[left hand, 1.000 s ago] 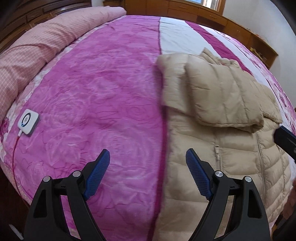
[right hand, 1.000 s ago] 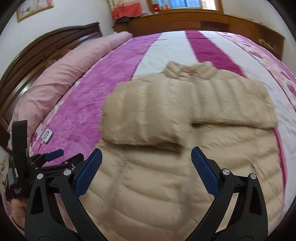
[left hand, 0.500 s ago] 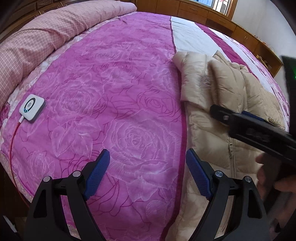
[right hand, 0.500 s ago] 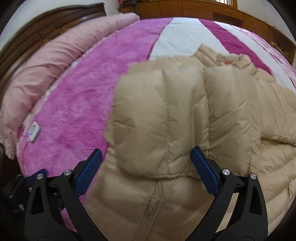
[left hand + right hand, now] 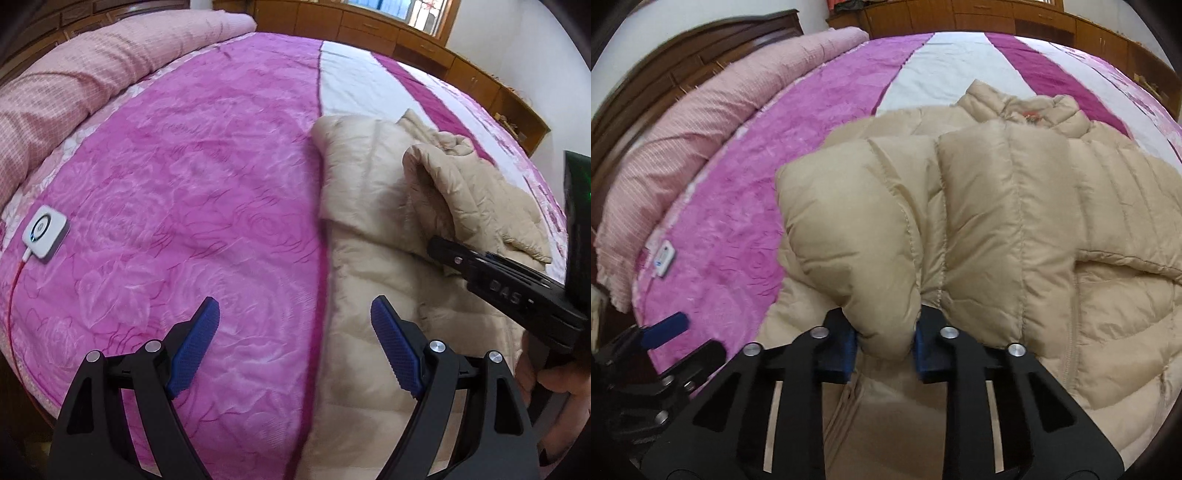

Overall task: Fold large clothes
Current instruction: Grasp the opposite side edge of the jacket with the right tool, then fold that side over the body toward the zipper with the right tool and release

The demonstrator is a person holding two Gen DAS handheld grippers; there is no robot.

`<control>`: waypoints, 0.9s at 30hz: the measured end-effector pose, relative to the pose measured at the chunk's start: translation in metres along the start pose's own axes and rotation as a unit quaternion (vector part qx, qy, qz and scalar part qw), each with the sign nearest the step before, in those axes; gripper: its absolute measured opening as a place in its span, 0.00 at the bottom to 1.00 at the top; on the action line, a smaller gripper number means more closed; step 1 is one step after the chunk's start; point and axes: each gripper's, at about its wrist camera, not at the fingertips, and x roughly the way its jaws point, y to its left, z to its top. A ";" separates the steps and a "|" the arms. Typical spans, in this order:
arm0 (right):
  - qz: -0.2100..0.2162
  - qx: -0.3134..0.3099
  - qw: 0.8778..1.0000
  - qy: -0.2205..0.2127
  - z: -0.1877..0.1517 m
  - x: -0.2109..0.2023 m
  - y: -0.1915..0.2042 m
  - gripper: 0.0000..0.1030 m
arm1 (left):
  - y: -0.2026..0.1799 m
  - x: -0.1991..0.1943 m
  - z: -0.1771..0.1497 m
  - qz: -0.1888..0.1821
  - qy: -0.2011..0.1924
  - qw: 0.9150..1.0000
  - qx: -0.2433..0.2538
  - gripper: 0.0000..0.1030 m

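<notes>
A beige quilted down jacket lies front up on the bed, with both sleeves folded across its chest. In the right wrist view my right gripper is shut on the cuff end of the jacket's folded sleeve, which bulges up between the blue pads. From the left wrist view that gripper reaches in from the right and lifts the sleeve. My left gripper is open and empty, low over the blanket at the jacket's left edge.
The bed has a pink rose-patterned blanket with a white stripe. A rolled pink quilt lies along the left. A small white controller with a red cord sits near the left edge. Wooden cabinets stand behind.
My right gripper moved in over the jacket and closed on the end of the folded sleeve, raising it. My left gripper shifted left along the jacket's edge and stayed open.
</notes>
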 end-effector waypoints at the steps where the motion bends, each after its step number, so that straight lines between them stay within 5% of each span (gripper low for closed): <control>1: 0.004 -0.001 1.000 -0.005 0.001 -0.007 -0.001 0.20 | -0.004 -0.001 0.002 -0.002 -0.002 1.000 0.004 0.79; 6: 0.006 -0.002 0.999 -0.052 0.015 -0.062 -0.021 0.19 | -0.025 -0.004 0.015 -0.011 -0.018 1.000 0.020 0.79; 15: -0.057 0.039 0.991 -0.116 0.034 -0.132 -0.100 0.18 | -0.071 0.005 0.038 -0.036 -0.044 0.996 0.063 0.79; 23: -0.098 0.126 0.982 -0.103 0.026 -0.121 -0.191 0.21 | -0.105 0.034 0.049 -0.023 -0.038 0.995 0.089 0.79; 27: -0.119 0.152 0.978 -0.086 0.017 -0.105 -0.220 0.30 | -0.113 0.051 0.054 -0.017 -0.027 0.995 0.089 0.79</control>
